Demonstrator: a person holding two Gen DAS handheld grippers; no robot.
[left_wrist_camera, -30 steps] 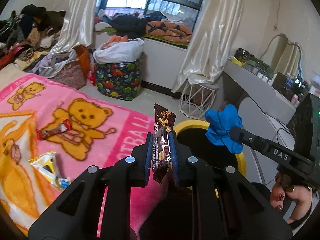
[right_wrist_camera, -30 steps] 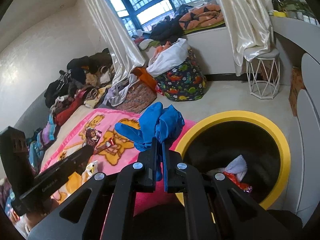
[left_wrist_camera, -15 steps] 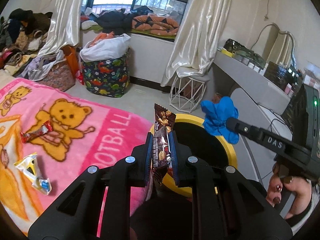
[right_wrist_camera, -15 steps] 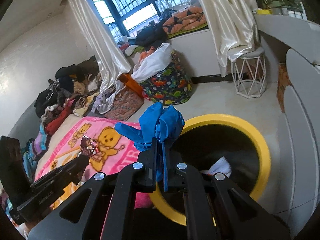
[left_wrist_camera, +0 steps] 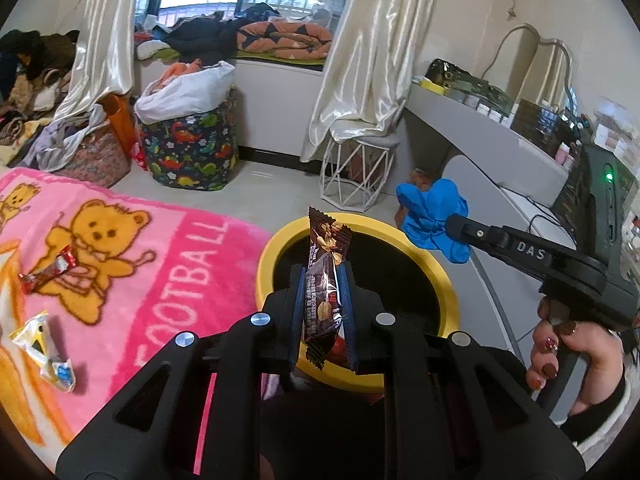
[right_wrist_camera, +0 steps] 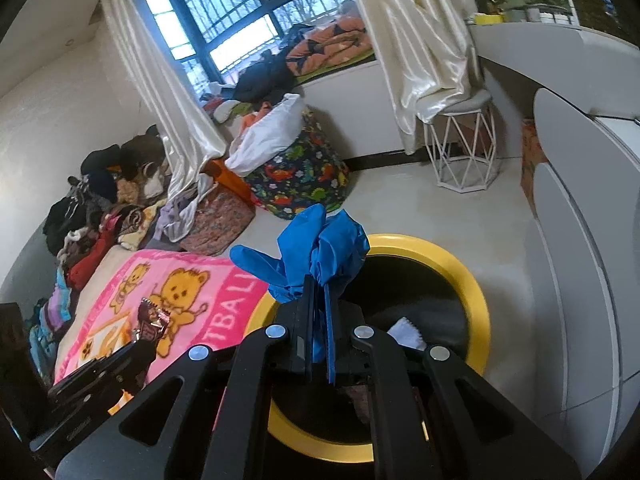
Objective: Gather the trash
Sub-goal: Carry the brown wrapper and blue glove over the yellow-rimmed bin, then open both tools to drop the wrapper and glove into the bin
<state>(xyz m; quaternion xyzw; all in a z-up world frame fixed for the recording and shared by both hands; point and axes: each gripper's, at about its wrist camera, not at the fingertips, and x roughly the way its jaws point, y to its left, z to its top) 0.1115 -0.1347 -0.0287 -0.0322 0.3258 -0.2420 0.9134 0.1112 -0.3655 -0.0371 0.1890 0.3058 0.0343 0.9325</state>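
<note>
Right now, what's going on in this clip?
A person is collecting trash with a handheld gripper in each hand. The left gripper is shut on a brown snack wrapper, the right gripper on a crumpled blue glove. Both are held over the yellow-rimmed bin beside the pink bear blanket, nothing dropped yet. A red wrapper and a yellow-white wrapper lie on the blanket.

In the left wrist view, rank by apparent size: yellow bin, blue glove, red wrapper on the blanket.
1. yellow bin
2. blue glove
3. red wrapper
The bin sits nearest the camera, which exaggerates its size.
</note>
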